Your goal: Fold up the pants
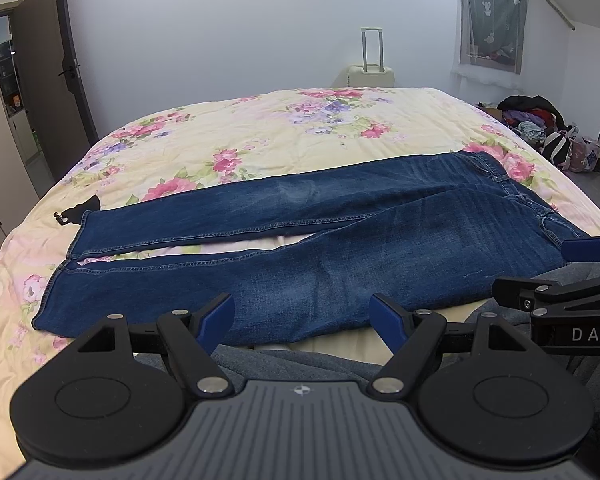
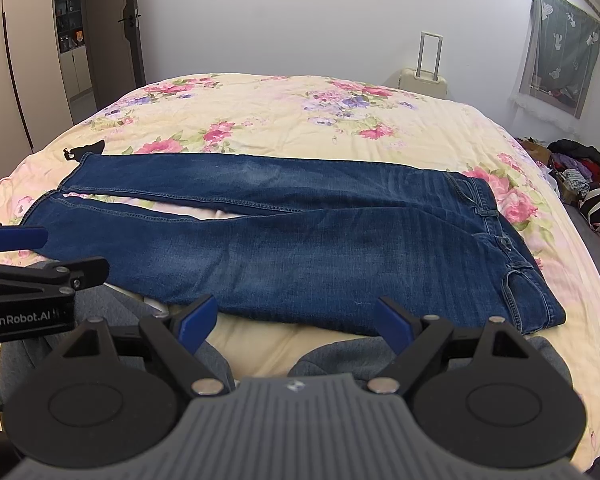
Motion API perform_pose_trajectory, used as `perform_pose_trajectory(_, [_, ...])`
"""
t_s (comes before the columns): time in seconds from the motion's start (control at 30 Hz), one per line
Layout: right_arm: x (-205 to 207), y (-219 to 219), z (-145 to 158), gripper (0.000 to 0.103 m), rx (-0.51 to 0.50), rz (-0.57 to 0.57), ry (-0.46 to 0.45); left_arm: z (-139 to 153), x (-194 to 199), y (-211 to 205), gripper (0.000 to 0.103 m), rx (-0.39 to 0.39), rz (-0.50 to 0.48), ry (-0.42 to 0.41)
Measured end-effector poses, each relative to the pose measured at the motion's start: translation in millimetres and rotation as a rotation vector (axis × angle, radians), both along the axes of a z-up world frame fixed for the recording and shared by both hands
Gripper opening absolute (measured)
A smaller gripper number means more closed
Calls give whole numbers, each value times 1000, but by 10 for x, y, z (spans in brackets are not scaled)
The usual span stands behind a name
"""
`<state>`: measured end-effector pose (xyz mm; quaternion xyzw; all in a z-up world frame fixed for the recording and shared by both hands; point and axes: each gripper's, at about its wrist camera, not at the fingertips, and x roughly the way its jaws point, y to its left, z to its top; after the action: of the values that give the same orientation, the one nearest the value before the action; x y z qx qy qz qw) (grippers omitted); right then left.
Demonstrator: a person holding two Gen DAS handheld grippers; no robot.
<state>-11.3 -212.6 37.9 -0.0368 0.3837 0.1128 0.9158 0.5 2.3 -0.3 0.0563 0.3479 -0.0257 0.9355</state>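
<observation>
Jeans (image 1: 300,248) of dark blue denim lie unfolded and flat across the near half of a bed, waistband toward the right and both leg hems toward the left, the two legs slightly parted so a sliver of bedding shows between them from the hems up toward the crotch. In the right wrist view the same jeans (image 2: 300,240) show the waistband with its belt loops and a front pocket at the right end. They rest on a pale yellow floral quilt (image 1: 260,132) with pink and purple blooms, which covers the whole bed. A small black item with a metal clasp (image 1: 80,210) lies on the quilt just beyond the far leg's hem. The left gripper (image 1: 302,320) is spread wide with nothing between its blue fingertips, held low at the near edge of the bed in front of the near leg; the right gripper (image 2: 296,322) is likewise spread and empty, near the hip end of the jeans. Grey fabric (image 1: 300,360) lies under both tools. Beyond the bed stand a cream suitcase (image 1: 370,74), a dark door (image 1: 48,60) at left, a curtained window (image 1: 494,20) and a heap of clothes and bags (image 1: 540,128) on the floor at right.
</observation>
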Motion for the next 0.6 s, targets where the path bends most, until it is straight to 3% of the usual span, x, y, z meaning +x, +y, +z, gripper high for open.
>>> perform_pose_trajectory(0.6, [-17,-6,6,82,0,2,-2,12,-8,3,90,1,1,-2])
